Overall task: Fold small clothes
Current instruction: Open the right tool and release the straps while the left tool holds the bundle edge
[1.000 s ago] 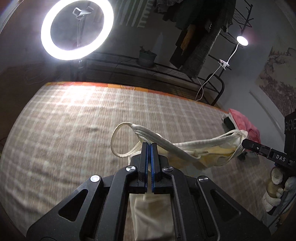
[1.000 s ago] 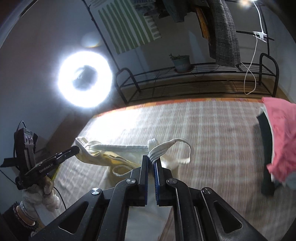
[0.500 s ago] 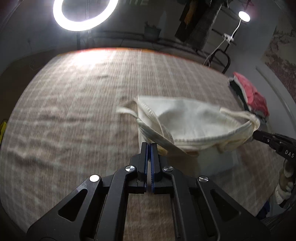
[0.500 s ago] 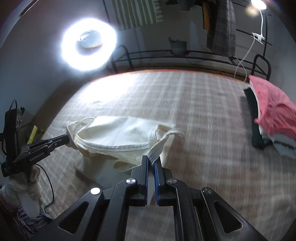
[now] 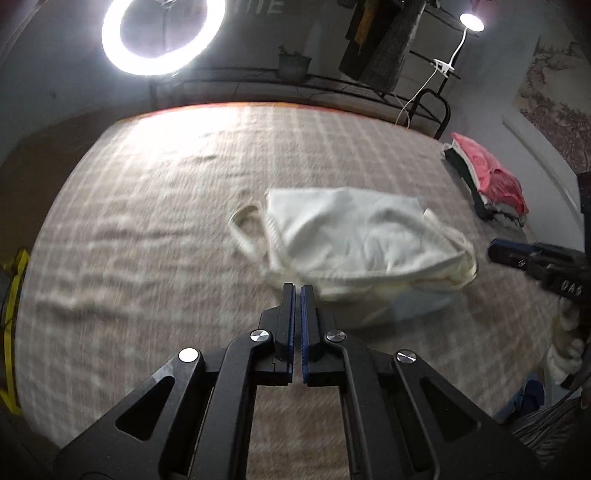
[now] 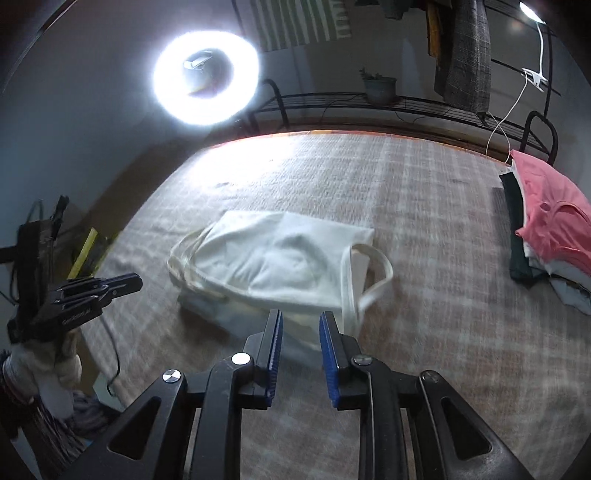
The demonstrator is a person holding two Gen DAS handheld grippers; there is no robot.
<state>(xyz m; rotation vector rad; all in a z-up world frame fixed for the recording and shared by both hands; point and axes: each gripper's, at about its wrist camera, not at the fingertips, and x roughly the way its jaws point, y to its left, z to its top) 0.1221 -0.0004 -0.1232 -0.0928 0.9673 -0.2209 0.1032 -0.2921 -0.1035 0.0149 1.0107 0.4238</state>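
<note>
A cream tank top (image 5: pixel 354 236) lies folded over on the checked cloth surface (image 5: pixel 147 221), its strap loops at both ends; it also shows in the right wrist view (image 6: pixel 280 262). My left gripper (image 5: pixel 297 288) is shut and empty, just short of the top's near edge. My right gripper (image 6: pixel 300 317) is open and empty, just short of the top's near edge. In the left wrist view the right gripper (image 5: pixel 496 253) appears at the right, apart from the top's end. In the right wrist view the left gripper (image 6: pixel 135 284) appears at the left, apart from the top.
A stack of folded clothes with a pink one on top (image 6: pixel 546 225) sits at the right edge of the surface, also in the left wrist view (image 5: pixel 491 177). A ring light (image 5: pixel 162 33) and a metal rack (image 6: pixel 406 107) stand behind the far edge.
Both grippers have let go of the tank top and pulled back. The top, held up a second ago, now lies folded on the surface. The right gripper has opened.
</note>
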